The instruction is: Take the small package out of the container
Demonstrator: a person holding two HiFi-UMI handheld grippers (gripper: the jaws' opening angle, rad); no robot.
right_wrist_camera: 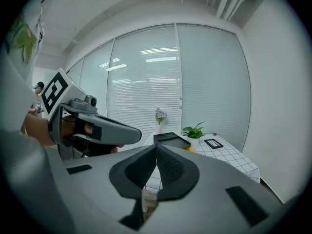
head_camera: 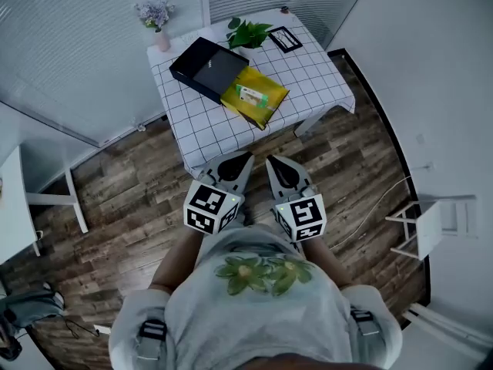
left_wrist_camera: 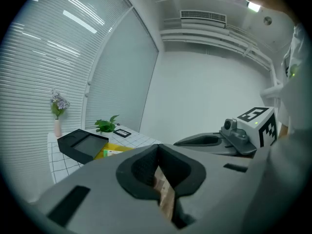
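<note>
On the checked table lies a flat black container (head_camera: 202, 68), open side up. A yellow small package (head_camera: 255, 95) with a green and white label rests against its near right edge, partly on the cloth. Both grippers hang close to the person's body, well short of the table. My left gripper (head_camera: 243, 159) is shut with nothing in it, and my right gripper (head_camera: 272, 161) beside it is shut and empty too. The left gripper view shows the container (left_wrist_camera: 82, 144) and package (left_wrist_camera: 111, 152) far beyond its shut jaws. The right gripper view shows the container (right_wrist_camera: 170, 140) past its own shut jaws.
A potted green plant (head_camera: 246, 33), a small black frame (head_camera: 285, 38) and a vase of flowers (head_camera: 158, 23) stand at the table's far side. Wooden floor lies between me and the table (head_camera: 316, 75). A white chair (head_camera: 431, 226) stands at the right, and glass walls with blinds rise behind.
</note>
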